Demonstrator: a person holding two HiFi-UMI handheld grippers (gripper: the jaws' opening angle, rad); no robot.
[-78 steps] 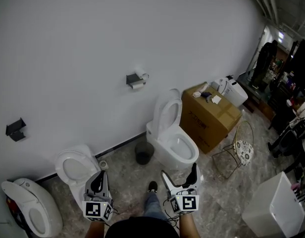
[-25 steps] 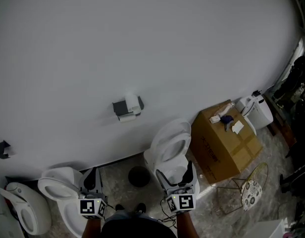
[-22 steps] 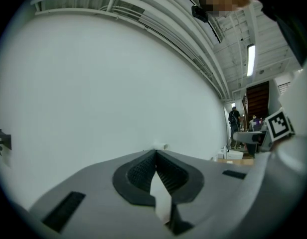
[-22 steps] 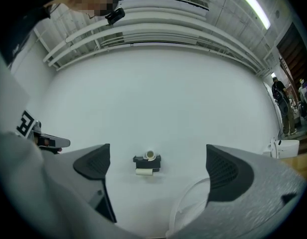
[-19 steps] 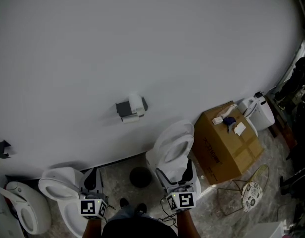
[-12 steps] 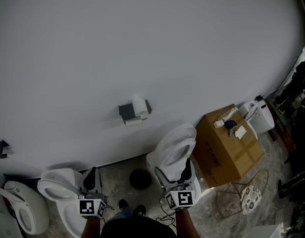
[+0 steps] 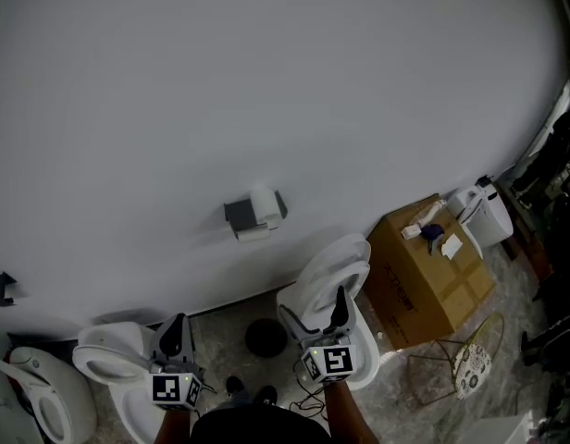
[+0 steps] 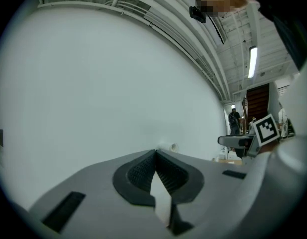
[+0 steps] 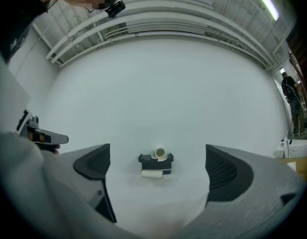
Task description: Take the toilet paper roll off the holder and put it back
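Closest to us, the left gripper [image 7: 177, 324] is clenched, its jaws pressed together on nothing. The right gripper [image 7: 315, 309] is released, jaws spread wide with nothing between them. Both are held low over a marbled stone floor [image 7: 410, 396]. Our shoes [image 7: 245, 392] show just beyond the grippers.

An open white toilet [image 7: 333, 276] stands under the right gripper and a second toilet [image 7: 109, 363] under the left. A dark round bin [image 7: 266, 338] sits between them against the foot of the wall. To the right are a wire chair [image 7: 470, 363] and a cardboard box [image 7: 433, 276].

Farther off, on the plain white wall [image 7: 266, 81], the toilet paper roll [image 7: 264, 203] sits on its dark holder [image 7: 239, 214], well apart from both grippers.

A white piece [image 9: 152, 174] lies under the holder; we cannot tell what it is. A third toilet [image 7: 30, 405] is cut off at the left edge. The small things on the box are too small to name, and the dark clutter [image 7: 553, 211] on the right is hard to make out.
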